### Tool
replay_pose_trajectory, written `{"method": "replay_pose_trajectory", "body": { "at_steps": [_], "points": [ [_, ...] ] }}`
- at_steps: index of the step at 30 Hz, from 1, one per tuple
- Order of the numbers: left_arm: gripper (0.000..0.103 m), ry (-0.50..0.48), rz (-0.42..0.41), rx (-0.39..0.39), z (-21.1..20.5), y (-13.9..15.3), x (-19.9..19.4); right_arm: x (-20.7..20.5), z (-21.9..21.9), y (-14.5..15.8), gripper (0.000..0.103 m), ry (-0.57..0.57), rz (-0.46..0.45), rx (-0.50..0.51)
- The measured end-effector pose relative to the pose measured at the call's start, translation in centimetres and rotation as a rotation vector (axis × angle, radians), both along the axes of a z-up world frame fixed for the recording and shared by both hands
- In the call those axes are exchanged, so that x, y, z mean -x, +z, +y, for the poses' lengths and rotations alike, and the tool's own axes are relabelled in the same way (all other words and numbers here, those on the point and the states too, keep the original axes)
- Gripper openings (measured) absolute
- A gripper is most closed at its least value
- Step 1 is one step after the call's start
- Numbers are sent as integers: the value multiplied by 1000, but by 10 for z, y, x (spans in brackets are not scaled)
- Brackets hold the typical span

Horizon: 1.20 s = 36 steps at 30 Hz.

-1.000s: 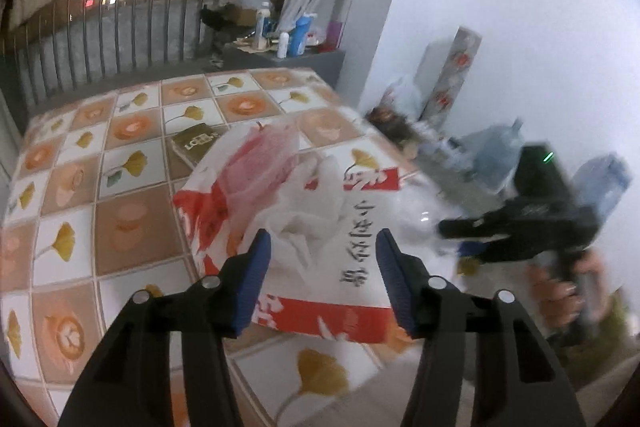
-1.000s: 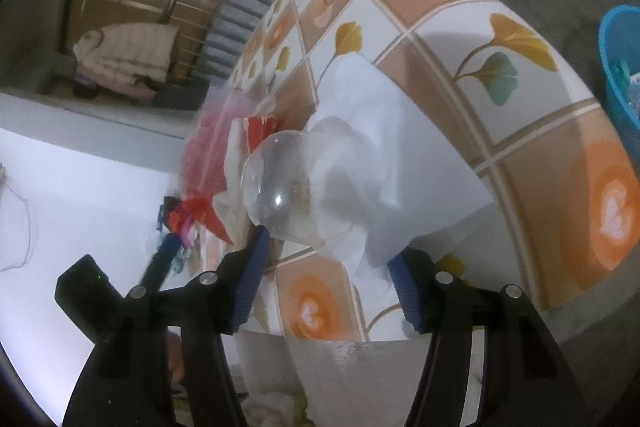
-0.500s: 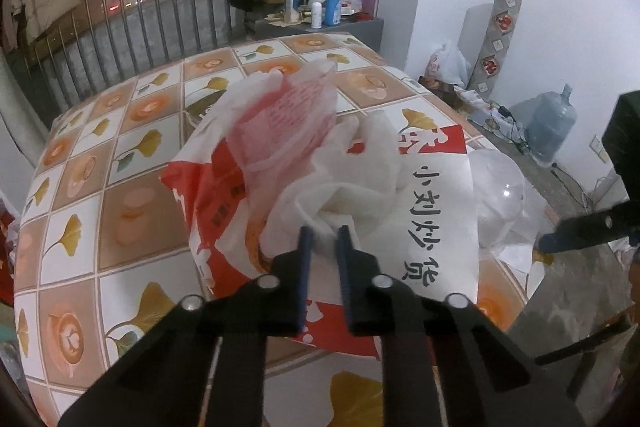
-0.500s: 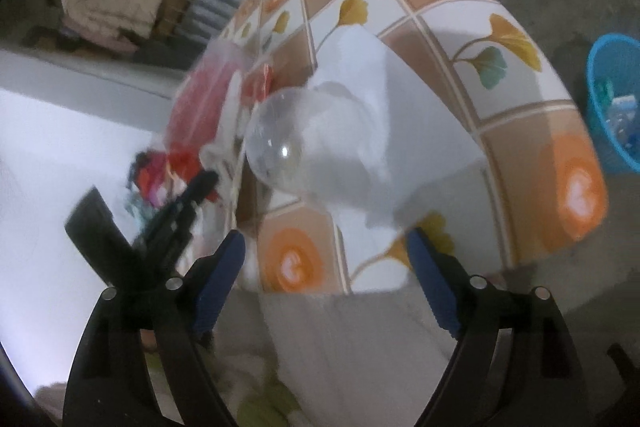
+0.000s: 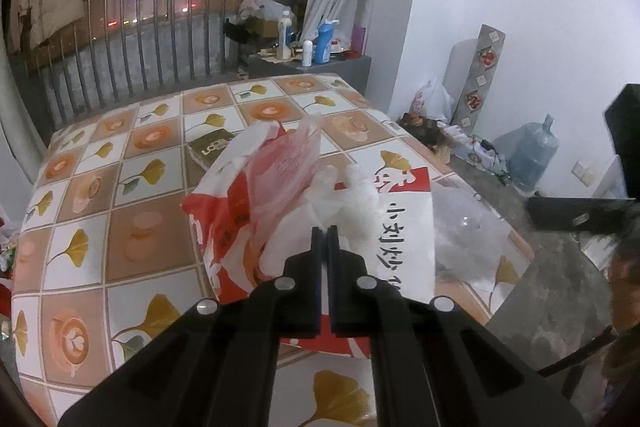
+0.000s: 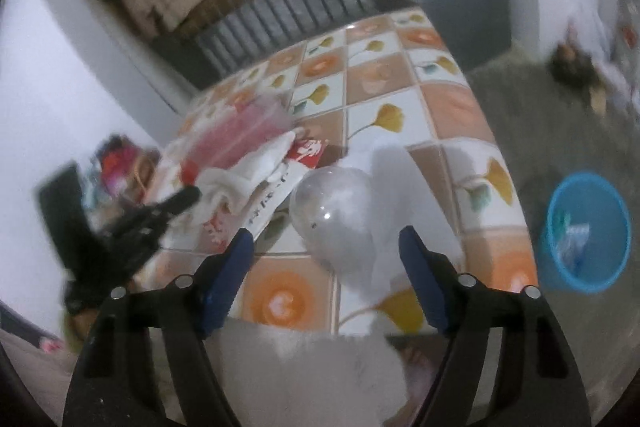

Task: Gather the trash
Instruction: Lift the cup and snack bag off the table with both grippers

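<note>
A pile of trash lies on the tiled table: a red and white printed bag, a pink plastic bag and crumpled white tissue. My left gripper is shut on the crumpled white tissue on top of the pile. A clear plastic dome lid lies on a clear bag near the table's edge; the lid also shows in the left wrist view. My right gripper is open, its jaws either side of the lid, just short of it.
A blue bin with some trash inside stands on the floor right of the table. A dark booklet lies on the table behind the pile. A water jug and bags sit along the white wall.
My left gripper closed on the white tissue and drew back slightly. My right gripper swung round to face the dome lid, still open.
</note>
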<state>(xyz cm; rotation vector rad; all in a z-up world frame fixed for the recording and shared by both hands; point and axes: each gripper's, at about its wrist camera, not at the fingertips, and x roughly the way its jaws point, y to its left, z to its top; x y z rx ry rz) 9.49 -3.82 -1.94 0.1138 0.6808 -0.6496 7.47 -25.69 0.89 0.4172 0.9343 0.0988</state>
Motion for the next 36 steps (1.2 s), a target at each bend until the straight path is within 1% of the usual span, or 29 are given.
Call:
{"method": "replay_pose_trajectory", "body": {
  "at_steps": [1, 5, 10, 12, 14, 18, 22, 25, 29, 36],
  "points": [
    [2, -2, -3, 5, 0, 1, 1, -8, 5, -6, 70, 12, 6, 20],
    [2, -18, -25, 39, 3, 7, 6, -30, 12, -28, 69, 16, 35, 46],
    [2, -37, -46, 66, 5, 11, 9, -46, 18, -40, 68, 31, 57, 111],
    [2, -42, -46, 79, 5, 12, 10, -45, 22, -42, 66, 30, 63, 141],
    [2, -47, -48, 93, 7, 13, 10, -44, 23, -42, 65, 30, 59, 148],
    [2, -61, -70, 115, 7, 18, 13, -41, 22, -39, 64, 18, 51, 134],
    [2, -67, -77, 119, 5, 21, 15, -37, 17, -30, 64, 2, 28, 105],
    [2, -68, -89, 125, 5, 25, 17, -34, 12, -22, 64, -17, 8, 67],
    [2, -77, -110, 142, 5, 33, 19, -29, 4, -12, 63, -39, -8, 22],
    [1, -90, -131, 179, 2, 51, 17, -22, -11, 1, 63, -73, -41, -25]
  ]
}}
